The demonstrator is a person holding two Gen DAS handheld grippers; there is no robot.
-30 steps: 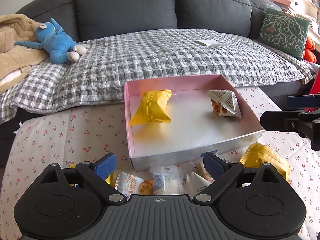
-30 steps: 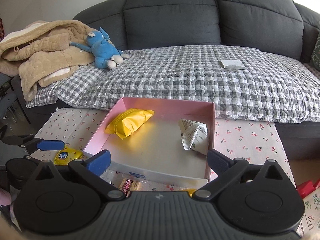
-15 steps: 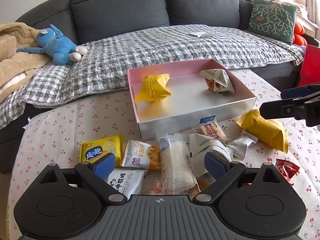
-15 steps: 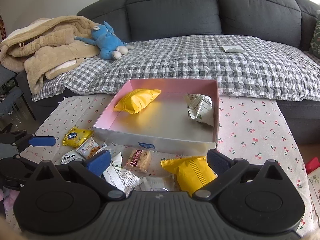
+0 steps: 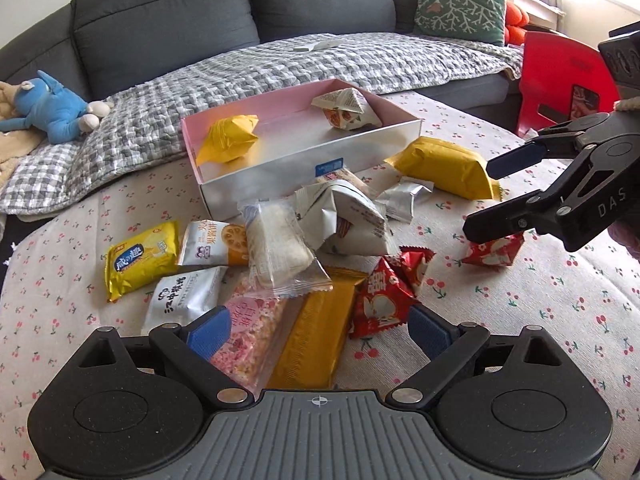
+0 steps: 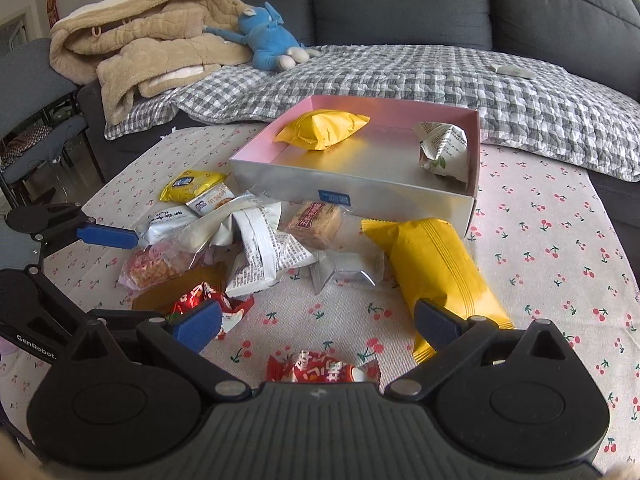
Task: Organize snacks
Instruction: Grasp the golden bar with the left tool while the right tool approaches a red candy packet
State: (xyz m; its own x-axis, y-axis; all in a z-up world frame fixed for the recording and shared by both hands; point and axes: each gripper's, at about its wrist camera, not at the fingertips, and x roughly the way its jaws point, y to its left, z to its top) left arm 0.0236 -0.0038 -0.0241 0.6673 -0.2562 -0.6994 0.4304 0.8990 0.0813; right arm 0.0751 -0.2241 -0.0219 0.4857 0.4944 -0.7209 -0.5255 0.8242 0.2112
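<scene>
A pink-lined box (image 5: 304,168) (image 6: 352,190) on the table holds a yellow packet (image 5: 228,140) (image 6: 324,128) and a white printed packet (image 5: 344,110) (image 6: 442,148). In front of it lies a pile of several snack packets (image 5: 280,248) (image 6: 248,248). A long yellow packet (image 5: 444,168) (image 6: 436,272) lies to the right. My left gripper (image 5: 320,332) is open and empty above the gold bar (image 5: 316,340) and pink packet. My right gripper (image 6: 316,326) is open and empty above a red packet (image 6: 324,370) (image 5: 494,250).
The table has a cherry-print cloth (image 5: 540,300) (image 6: 552,232). Behind it stands a dark sofa with a checked blanket (image 6: 440,76), a blue plush toy (image 6: 268,40) and a beige coat (image 6: 144,40). A red chair (image 5: 560,80) stands at the right, a grey chair (image 6: 32,92) at the left.
Both grippers have pulled back from the box and tilted down, so the pile of snack packets in front of the box has come into view. Both stay open.
</scene>
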